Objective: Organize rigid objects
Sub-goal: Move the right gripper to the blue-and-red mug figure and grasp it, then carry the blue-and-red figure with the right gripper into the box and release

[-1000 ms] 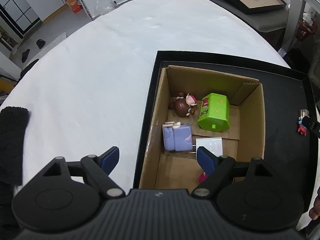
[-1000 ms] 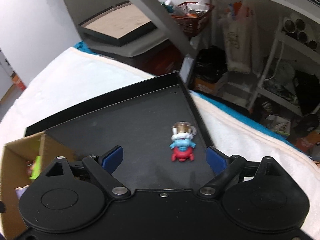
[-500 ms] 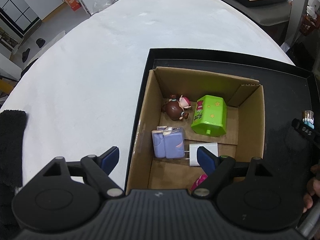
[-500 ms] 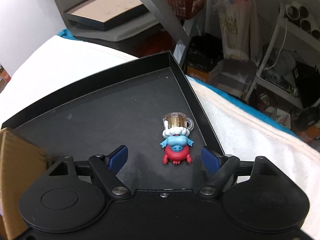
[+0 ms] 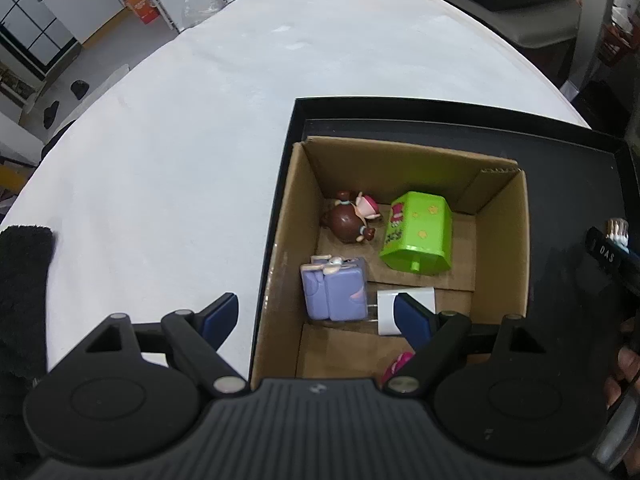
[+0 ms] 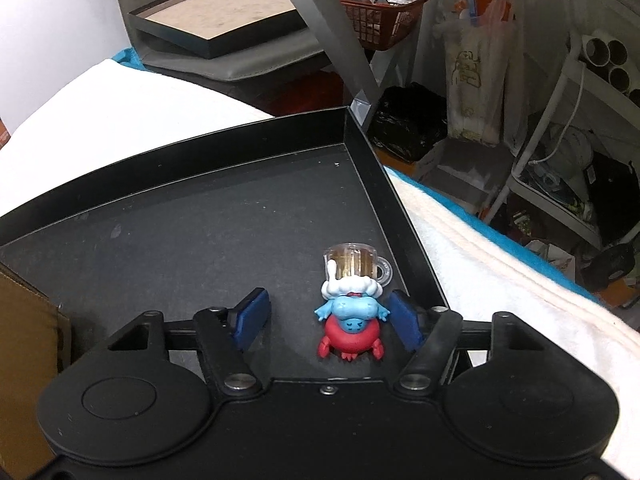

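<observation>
The small figurine (image 6: pixel 350 316) stands on the floor of the black tray (image 6: pixel 200 216), close to the tray's right wall and near its far corner. It is a blue creature on a red crab-like base, with a white cap and a clear beer mug on top. It looks like hard plastic, so I judge it light and stiff, and it should not bend under the pads. The surface seems glossy, so it may slip a little. The mug on top has a thin handle and makes the toy top-heavy, so this part is not a good place to take hold. The best place, in my opinion, is the wide blue and red body, low down, from both sides.

The right gripper (image 6: pixel 328 318) is around the toy and its jaws are closing. The figurine is between them. The right pad (image 6: pixel 404 320) is just beside the blue arm, perhaps already touching, but this is hard to tell from this angle. The left pad (image 6: pixel 251 318) is clearly apart from the toy, so it is not clamped yet.

The left gripper (image 5: pixel 316 316) hangs with its jaws wide apart and holds nothing. It is above the near edge of the cardboard box (image 5: pixel 502 240), where a green toy (image 5: pixel 418 236), a purple toy (image 5: pixel 334 294), a brown doll (image 5: pixel 352 218) and a white charger (image 5: pixel 386 308) already lie.
</observation>
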Motion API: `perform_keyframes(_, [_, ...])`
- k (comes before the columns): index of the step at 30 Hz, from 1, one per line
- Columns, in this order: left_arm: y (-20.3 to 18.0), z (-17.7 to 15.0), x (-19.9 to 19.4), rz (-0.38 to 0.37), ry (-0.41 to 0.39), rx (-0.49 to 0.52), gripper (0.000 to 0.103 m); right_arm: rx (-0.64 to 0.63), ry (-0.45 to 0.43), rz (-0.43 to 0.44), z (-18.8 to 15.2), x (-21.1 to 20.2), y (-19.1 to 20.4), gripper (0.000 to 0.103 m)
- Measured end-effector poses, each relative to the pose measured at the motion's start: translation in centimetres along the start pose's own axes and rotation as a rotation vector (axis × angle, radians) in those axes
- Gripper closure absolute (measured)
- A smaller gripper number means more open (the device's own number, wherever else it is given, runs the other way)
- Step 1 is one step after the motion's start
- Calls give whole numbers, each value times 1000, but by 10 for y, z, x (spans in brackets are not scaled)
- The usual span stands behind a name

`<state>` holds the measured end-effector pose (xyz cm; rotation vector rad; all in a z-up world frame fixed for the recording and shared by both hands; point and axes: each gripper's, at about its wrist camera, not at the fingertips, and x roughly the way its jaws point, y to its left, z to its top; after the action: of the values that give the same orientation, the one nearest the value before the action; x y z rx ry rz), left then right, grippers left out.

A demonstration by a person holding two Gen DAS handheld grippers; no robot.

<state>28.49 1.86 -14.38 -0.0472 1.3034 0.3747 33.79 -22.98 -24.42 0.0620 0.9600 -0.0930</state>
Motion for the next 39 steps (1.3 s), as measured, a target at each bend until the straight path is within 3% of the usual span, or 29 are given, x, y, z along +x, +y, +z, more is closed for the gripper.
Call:
perform_keyframes(8, [6,-3,-5,-12,-12,-7,19,11,-5,-32,1,-1,-6,64])
perform_keyframes(17, [17,-8,-8,-37,-22,-28,19,27,27,-29,-1,-9,-11,65])
perform_keyframes(39, [49,-27,-12,-118,-50,-99,19,18,-61,22,2,-84,2,65])
